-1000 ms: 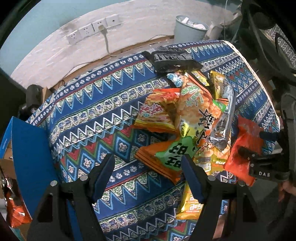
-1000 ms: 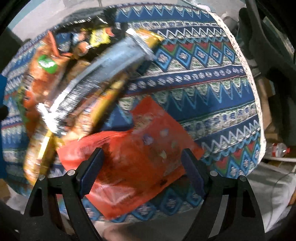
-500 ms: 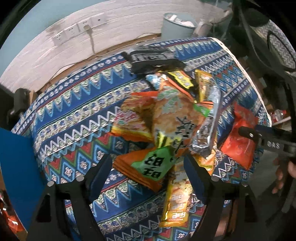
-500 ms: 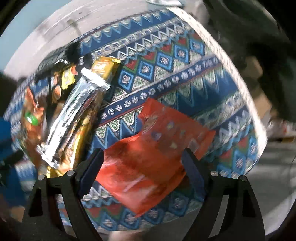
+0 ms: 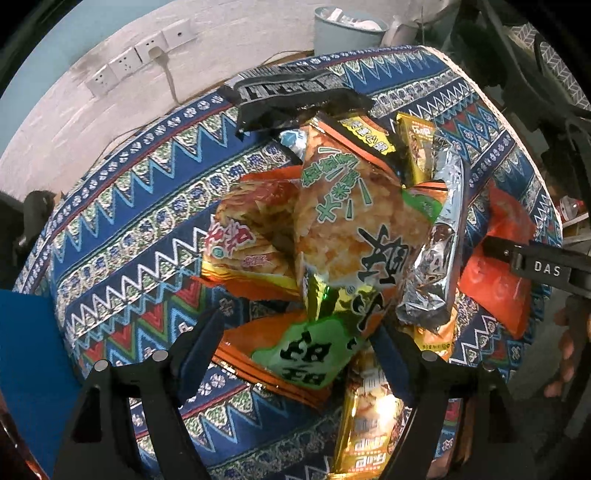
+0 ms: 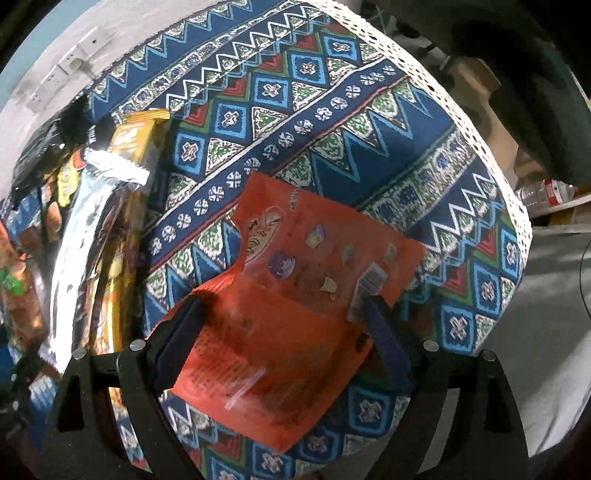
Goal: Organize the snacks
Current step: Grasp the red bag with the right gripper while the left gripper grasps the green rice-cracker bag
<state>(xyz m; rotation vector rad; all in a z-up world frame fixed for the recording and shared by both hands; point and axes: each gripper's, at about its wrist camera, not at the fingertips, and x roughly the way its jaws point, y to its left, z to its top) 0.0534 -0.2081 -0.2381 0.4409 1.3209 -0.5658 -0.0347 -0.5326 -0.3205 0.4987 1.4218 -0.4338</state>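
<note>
A heap of snack packets (image 5: 343,236) lies on a round table with a patterned blue cloth (image 5: 140,206). My left gripper (image 5: 299,343) is open, its jaws wide on either side of an orange and green packet (image 5: 295,354) at the heap's near edge. My right gripper (image 6: 284,325) is open low over a flat red-orange packet (image 6: 295,295) that lies apart near the table's rim. That packet also shows in the left wrist view (image 5: 498,291), with the right gripper's finger (image 5: 539,258) across it. A silver packet (image 6: 81,251) lies to its left.
A black packet (image 5: 295,96) lies at the far side of the heap. A blue box (image 5: 29,369) stands at the left. A bin (image 5: 347,29) and wall sockets (image 5: 144,59) are behind the table. A plastic bottle (image 6: 546,192) lies beyond the table's right rim.
My left gripper has come in closer over the heap. My right gripper has moved down and nearer to the red-orange packet, which now sits between its jaws.
</note>
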